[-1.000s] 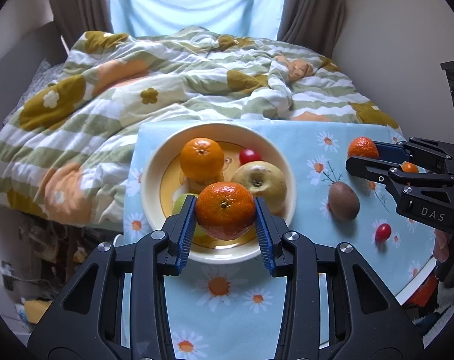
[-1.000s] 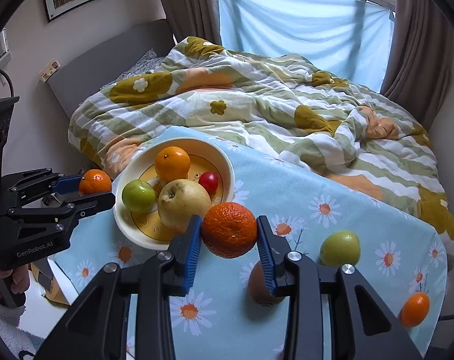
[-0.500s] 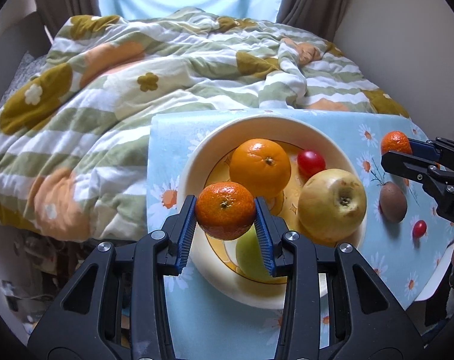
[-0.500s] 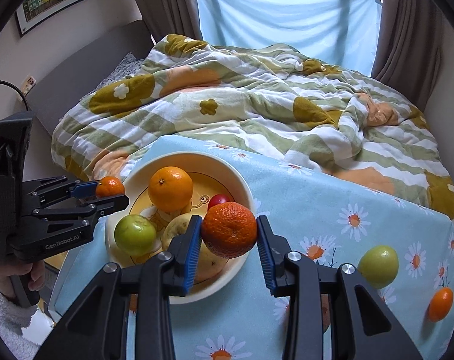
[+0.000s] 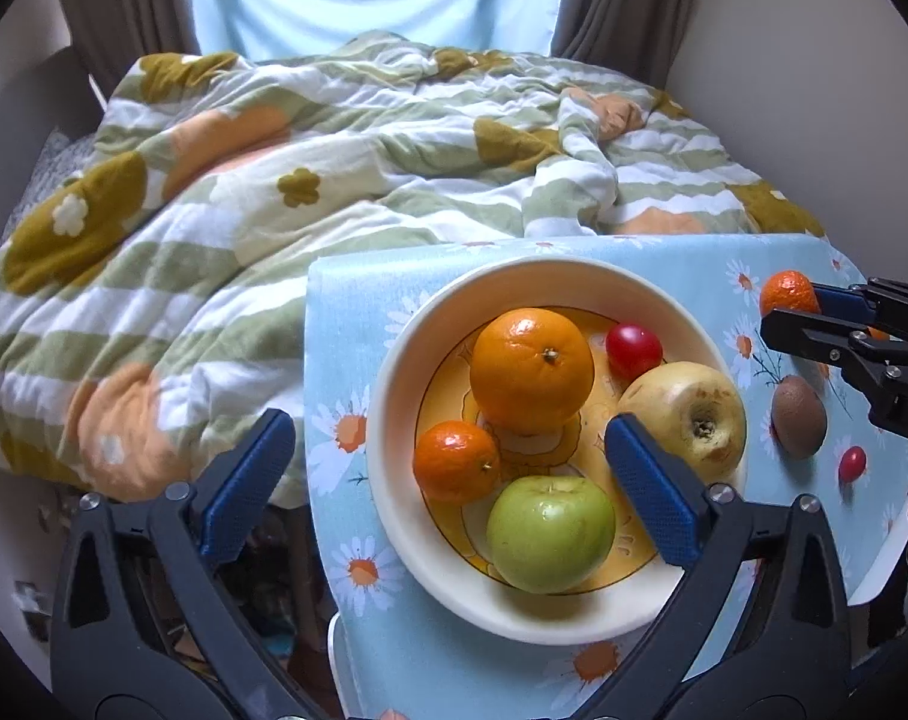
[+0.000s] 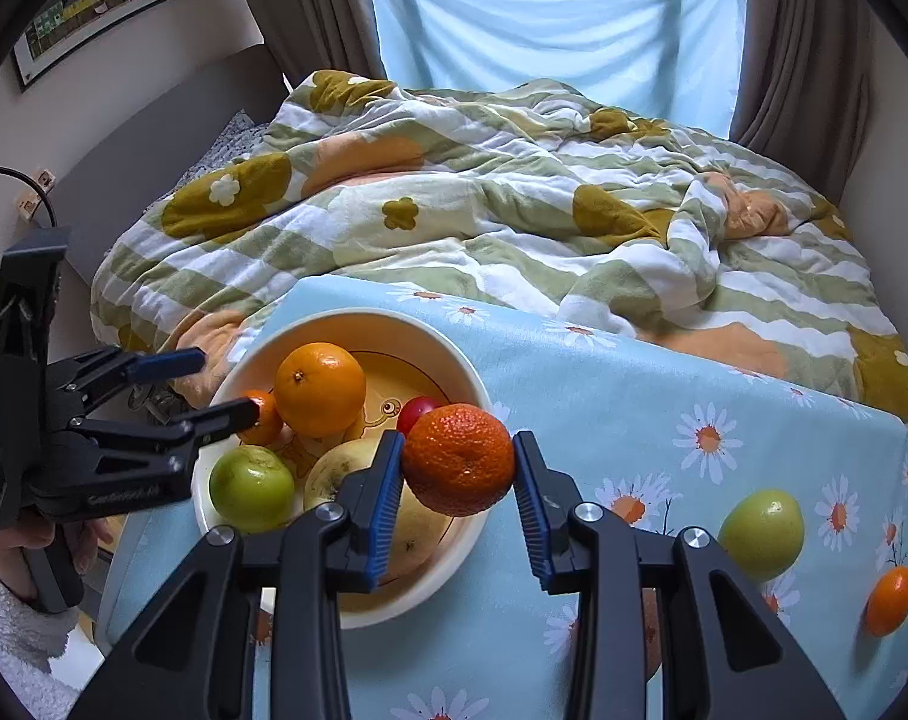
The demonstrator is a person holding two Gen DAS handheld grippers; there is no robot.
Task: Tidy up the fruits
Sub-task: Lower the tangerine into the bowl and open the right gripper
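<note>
Left gripper [image 5: 448, 468] jaws opening wide; small mandarin [image 5: 457, 461] lies between them untouched, in the bowl [image 5: 394, 420] by its left rim, touching the green apple [image 5: 550, 533]. Right gripper [image 6: 457, 480] pinches a tangerine [image 6: 457, 459] over the bowl's right rim. Beyond: bare tablecloth [image 6: 604, 372], then the quilt [image 6: 454, 210].

The left gripper [image 6: 214, 387] carries pale lettering along the side of its black body, at about eight o'clock in the right wrist view; it is soft and partly blurred, and seems to read "GenRobot.AI". In the left wrist view, the right gripper [image 5: 814, 315] shows the start of a pale label on its black body at about three o'clock: a "D" and part of a second letter, cut off by the frame's edge. No other writing can be read.
</note>
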